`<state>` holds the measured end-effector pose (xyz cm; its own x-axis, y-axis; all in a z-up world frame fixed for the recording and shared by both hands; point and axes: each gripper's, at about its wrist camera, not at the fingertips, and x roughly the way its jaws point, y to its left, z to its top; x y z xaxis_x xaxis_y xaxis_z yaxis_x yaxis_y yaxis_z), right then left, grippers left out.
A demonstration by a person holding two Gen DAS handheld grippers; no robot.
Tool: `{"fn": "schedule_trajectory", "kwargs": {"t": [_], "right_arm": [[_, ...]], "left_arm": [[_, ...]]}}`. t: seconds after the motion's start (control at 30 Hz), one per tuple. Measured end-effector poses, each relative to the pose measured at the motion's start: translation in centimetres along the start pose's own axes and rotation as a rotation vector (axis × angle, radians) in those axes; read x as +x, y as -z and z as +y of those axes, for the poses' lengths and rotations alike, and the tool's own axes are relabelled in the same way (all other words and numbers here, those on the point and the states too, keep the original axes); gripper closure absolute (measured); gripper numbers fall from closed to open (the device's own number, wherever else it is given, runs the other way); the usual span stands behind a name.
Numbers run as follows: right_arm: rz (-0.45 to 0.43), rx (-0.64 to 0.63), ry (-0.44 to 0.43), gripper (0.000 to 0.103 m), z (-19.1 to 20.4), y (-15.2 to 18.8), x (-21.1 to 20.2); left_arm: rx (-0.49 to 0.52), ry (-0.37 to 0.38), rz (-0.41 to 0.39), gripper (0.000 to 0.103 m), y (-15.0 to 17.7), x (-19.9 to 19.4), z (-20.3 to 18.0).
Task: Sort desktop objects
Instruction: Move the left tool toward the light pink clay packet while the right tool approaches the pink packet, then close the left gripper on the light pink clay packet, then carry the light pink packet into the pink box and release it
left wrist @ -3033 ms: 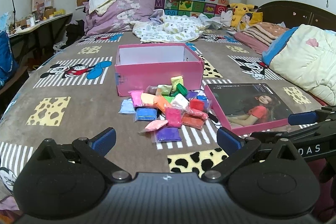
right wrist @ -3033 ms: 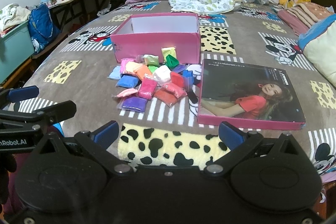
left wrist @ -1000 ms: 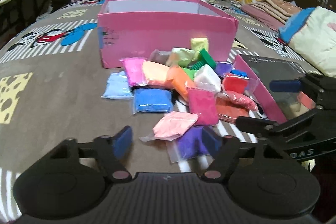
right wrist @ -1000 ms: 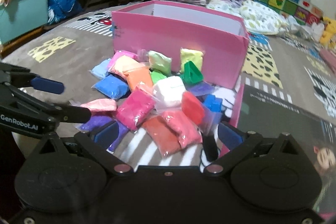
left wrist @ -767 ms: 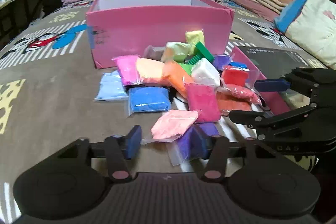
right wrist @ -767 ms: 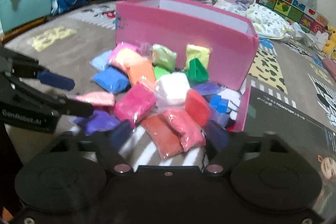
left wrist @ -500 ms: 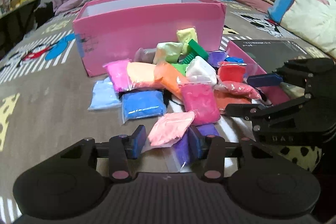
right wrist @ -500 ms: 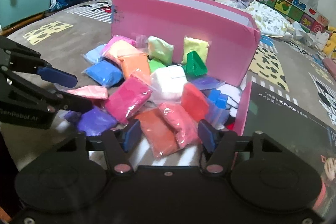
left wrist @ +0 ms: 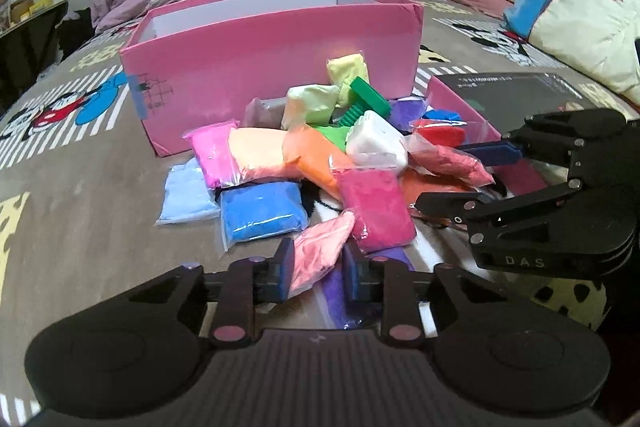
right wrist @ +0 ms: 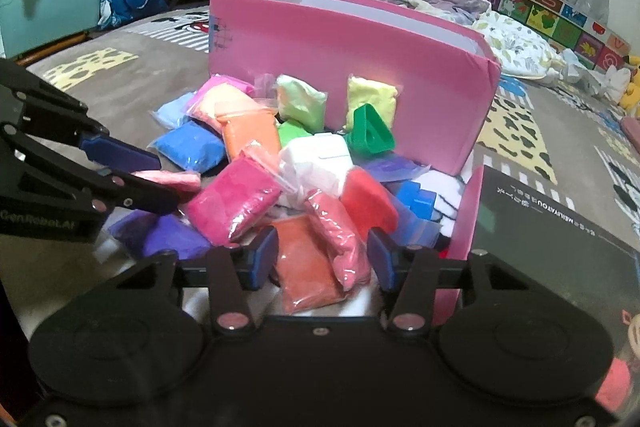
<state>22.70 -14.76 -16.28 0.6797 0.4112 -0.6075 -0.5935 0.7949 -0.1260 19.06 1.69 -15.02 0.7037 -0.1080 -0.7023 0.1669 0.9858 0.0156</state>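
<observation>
A pile of coloured clay packets lies on the bed in front of an open pink box (left wrist: pixel 276 63). My left gripper (left wrist: pixel 319 273) is shut on a light pink packet (left wrist: pixel 320 251) at the near edge of the pile, above a purple packet (left wrist: pixel 340 295). In the right wrist view my left gripper (right wrist: pixel 156 179) shows at the left with the light pink packet (right wrist: pixel 176 181) between its fingers. My right gripper (right wrist: pixel 318 259) has its jaws around a coral packet (right wrist: pixel 338 235) and an orange-red packet (right wrist: pixel 304 267), still apart. My right gripper (left wrist: pixel 460 183) also shows in the left wrist view.
The box lid (left wrist: pixel 516 91), pink-edged with a dark printed top, lies right of the pile. A green plastic mould (right wrist: pixel 370 137), white packet (right wrist: pixel 320 163) and blue packet (left wrist: pixel 260 211) sit in the pile. Pillows and blankets lie at the far side; a desk and teal bin (right wrist: pixel 44 3) stand at the left.
Both grippers moved in low to the pile. My left jaws narrowed and closed on the light pink packet. My right jaws narrowed around the coral and orange-red packets.
</observation>
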Motion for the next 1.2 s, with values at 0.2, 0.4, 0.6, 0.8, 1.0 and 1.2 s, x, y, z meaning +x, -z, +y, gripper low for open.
{"fn": "schedule_trajectory", "kwargs": {"t": [0.2,0.4,0.6,0.8,1.0,1.2], "right_arm": [[-0.006,0.018,-0.009,0.056,-0.3,0.1,-0.1],[-0.012,0.043,-0.012,0.057,-0.7,0.2,-0.2],[-0.017,0.068,-0.021,0.057,-1.2,0.5,-0.2],[-0.017,0.088,-0.025,0.057,-1.5,0.5,-0.2],[-0.022,0.122,-0.046,0.057,-2.0,0.7,-0.1],[-0.023,0.149,-0.060,0.057,-2.4,0.8,0.1]], "left_arm": [[-0.028,-0.002,-0.016,0.089,-0.4,-1.3,0.2],[-0.053,0.001,-0.028,0.094,-0.9,-2.4,0.1],[-0.073,0.002,-0.050,0.094,-2.0,-3.4,-0.1],[-0.112,-0.001,-0.062,0.094,-3.3,-4.1,0.7],[-0.126,-0.035,-0.094,0.094,-5.4,-4.5,1.6],[-0.141,-0.064,-0.125,0.094,-7.9,-4.6,2.7]]}}
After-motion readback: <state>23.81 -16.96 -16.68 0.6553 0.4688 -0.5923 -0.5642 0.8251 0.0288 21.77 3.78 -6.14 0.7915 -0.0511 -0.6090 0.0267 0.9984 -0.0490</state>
